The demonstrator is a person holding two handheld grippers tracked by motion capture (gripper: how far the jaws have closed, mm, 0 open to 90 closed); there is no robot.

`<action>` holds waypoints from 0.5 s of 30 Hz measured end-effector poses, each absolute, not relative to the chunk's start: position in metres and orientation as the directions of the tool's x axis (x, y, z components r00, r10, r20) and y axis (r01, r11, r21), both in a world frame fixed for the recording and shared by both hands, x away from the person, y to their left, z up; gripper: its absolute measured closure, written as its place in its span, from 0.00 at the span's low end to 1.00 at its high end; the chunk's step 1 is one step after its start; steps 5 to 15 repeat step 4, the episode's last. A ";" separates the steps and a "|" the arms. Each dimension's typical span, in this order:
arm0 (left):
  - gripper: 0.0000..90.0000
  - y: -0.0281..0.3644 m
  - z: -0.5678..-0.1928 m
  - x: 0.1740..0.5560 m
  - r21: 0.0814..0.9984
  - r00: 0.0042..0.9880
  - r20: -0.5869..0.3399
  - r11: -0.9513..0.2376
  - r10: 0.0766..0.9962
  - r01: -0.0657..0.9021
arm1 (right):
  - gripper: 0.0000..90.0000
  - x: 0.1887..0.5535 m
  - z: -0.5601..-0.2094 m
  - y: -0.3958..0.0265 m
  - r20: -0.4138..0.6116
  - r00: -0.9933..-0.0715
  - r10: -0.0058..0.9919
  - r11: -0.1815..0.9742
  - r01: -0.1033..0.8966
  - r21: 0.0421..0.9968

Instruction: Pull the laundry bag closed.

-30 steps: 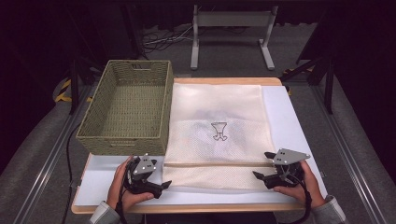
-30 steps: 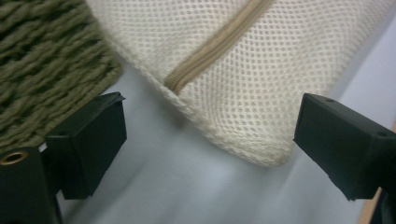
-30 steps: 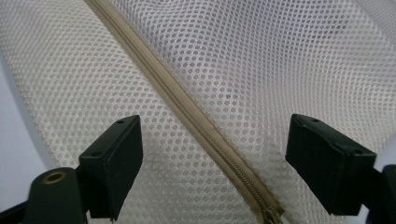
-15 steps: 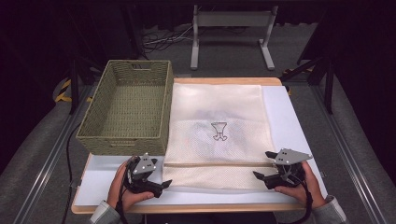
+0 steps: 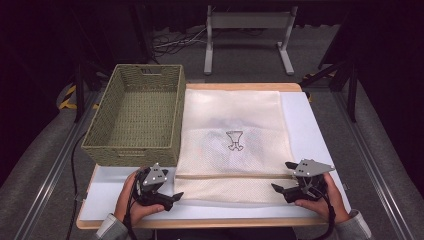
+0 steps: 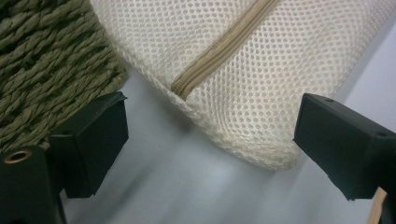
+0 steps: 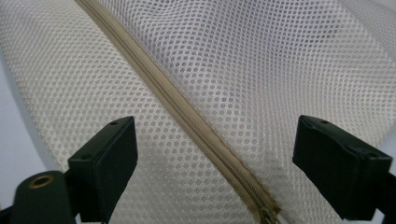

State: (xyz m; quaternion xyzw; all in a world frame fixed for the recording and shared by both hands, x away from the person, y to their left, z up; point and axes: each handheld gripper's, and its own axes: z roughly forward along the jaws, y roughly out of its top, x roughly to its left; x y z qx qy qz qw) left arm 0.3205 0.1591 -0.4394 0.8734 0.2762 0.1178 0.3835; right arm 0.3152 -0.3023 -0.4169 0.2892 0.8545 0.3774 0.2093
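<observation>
Jaws spread wide on left gripper (image 5: 167,196) and right gripper (image 5: 283,189), barely shifted since a second ago, poised at mesh bag (image 5: 232,135) near corners; grab not begun

green woven basket (image 5: 135,117), white table (image 5: 305,120), grey floor (image 5: 380,150)

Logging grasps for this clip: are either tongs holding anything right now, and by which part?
Nothing is held. The left tongs stand open at the mesh bag's near corner; the right tongs stand open over its zipper.
</observation>
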 end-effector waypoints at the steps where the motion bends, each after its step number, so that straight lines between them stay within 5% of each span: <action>1: 0.12 0.159 -0.439 0.320 0.737 0.819 -0.009 -0.549 0.574 0.393 | 0.16 0.315 -0.417 -0.302 -0.135 -0.745 0.654 0.547 0.342 0.764; 15: 0.12 0.158 -0.439 0.320 0.734 0.818 -0.006 -0.553 0.576 0.395 | 0.16 0.314 -0.418 -0.302 -0.141 -0.744 0.653 0.553 0.342 0.759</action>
